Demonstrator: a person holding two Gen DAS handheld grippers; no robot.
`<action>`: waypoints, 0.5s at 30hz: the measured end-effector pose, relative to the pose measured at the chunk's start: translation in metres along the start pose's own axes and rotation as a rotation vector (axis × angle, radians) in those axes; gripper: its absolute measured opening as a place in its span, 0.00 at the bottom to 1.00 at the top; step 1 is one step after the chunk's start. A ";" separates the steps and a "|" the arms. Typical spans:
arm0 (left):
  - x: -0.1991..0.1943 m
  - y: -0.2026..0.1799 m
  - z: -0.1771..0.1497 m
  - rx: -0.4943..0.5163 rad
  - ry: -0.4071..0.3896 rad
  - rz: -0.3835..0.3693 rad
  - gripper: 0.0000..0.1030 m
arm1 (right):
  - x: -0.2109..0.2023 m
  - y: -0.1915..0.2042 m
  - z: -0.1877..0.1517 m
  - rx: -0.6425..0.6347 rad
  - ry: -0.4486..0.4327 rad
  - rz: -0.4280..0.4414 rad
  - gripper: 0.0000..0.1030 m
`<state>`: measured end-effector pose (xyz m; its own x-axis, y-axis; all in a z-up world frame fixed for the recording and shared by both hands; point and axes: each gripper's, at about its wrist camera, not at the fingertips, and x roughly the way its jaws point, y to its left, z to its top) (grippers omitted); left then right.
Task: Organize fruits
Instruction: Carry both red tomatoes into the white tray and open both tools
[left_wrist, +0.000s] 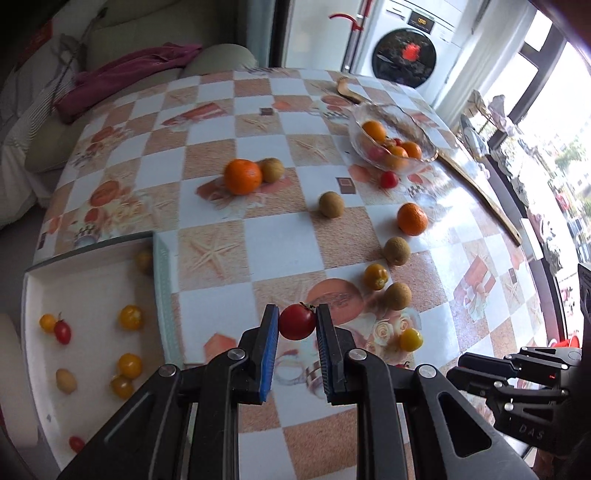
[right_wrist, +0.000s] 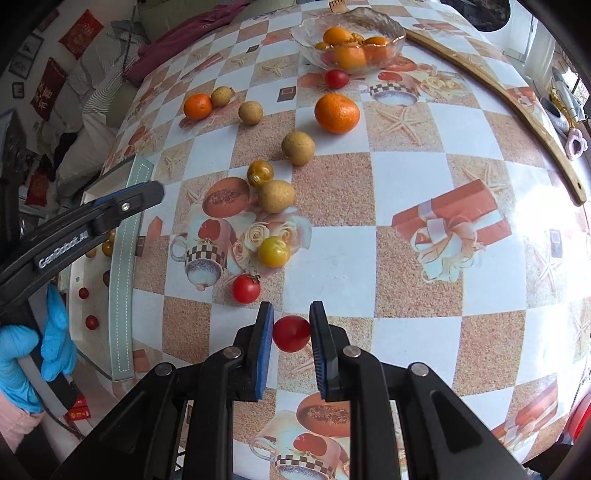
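Note:
My left gripper (left_wrist: 297, 320) is shut on a red cherry tomato (left_wrist: 297, 322) above the table, right of the white tray (left_wrist: 162, 266). My right gripper (right_wrist: 291, 325) is shut on another red cherry tomato (right_wrist: 291, 333) near the table's front. A third red tomato (right_wrist: 246, 289) lies just beyond it. Loose on the table are two oranges (left_wrist: 242, 176) (left_wrist: 412, 219), brown longans (left_wrist: 331, 204) (left_wrist: 397, 296) and yellow tomatoes (left_wrist: 376, 276) (left_wrist: 410, 339). The tray holds several small tomatoes (left_wrist: 130, 317). A glass bowl (left_wrist: 421, 127) holds oranges.
A wooden stick (right_wrist: 517, 99) lies along the table's right edge. A sofa with a purple cloth (left_wrist: 122, 74) stands behind the table, a washing machine (left_wrist: 406, 55) at the back. A blue-gloved hand (right_wrist: 26, 354) holds the left gripper.

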<state>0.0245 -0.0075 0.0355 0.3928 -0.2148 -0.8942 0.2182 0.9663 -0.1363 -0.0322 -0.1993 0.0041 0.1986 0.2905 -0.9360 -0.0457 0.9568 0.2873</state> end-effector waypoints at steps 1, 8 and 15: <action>-0.003 0.004 -0.002 -0.008 -0.004 0.003 0.21 | -0.002 0.002 0.001 -0.004 -0.002 0.001 0.21; -0.036 0.043 -0.021 -0.084 -0.036 0.059 0.21 | -0.006 0.022 0.008 -0.058 -0.001 0.008 0.21; -0.063 0.086 -0.046 -0.180 -0.057 0.120 0.21 | -0.006 0.060 0.019 -0.140 0.004 0.028 0.21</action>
<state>-0.0228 0.0957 0.0609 0.4569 -0.0997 -0.8839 0.0060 0.9940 -0.1090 -0.0172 -0.1444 0.0309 0.1910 0.3171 -0.9290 -0.1873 0.9408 0.2826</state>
